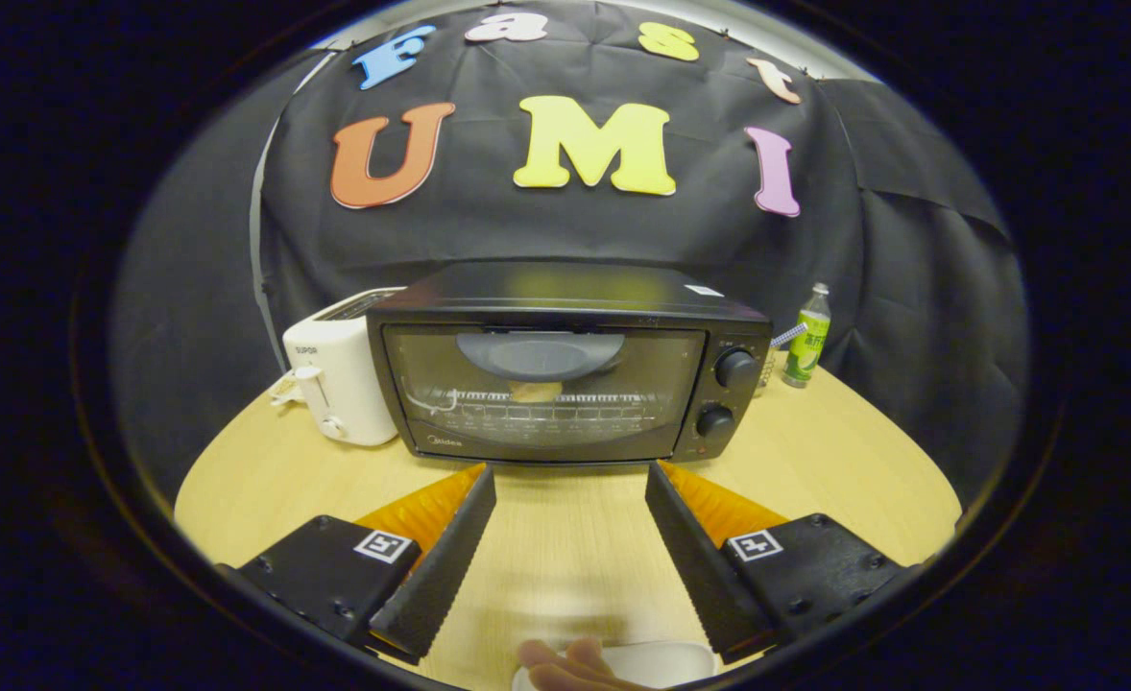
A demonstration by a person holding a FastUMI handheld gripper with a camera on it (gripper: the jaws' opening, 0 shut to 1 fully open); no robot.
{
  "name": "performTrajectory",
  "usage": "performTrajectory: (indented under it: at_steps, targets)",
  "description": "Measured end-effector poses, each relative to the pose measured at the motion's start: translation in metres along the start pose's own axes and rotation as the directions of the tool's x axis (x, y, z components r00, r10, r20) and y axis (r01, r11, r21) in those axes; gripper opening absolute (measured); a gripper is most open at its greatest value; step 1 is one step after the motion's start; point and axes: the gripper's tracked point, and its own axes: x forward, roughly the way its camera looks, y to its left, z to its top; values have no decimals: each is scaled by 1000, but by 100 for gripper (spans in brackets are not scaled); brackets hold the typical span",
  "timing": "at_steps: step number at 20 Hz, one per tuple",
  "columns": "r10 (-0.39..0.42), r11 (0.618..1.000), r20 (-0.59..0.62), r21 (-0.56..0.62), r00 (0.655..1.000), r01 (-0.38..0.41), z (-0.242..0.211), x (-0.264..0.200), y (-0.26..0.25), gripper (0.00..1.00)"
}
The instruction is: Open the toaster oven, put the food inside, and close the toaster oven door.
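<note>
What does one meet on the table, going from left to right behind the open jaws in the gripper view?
White pop-up toaster → black toaster oven, door closed → green drink bottle. The gripper has its jaws open, pointing at the oven with nothing between them.

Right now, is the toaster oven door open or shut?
Shut. The toaster oven door stands upright, flush with the front beside the knobs. The gripper is open, fingers apart just short of it.
</note>
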Motion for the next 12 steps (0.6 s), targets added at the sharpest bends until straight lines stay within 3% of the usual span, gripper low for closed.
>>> performTrajectory:
  at_steps: [6,12]
  targets:
    - [18,1000,26,-18,1000,-17,16,-32,-1,100]
    - [47,999,176,9,983,-50,76,-84,-5,100]
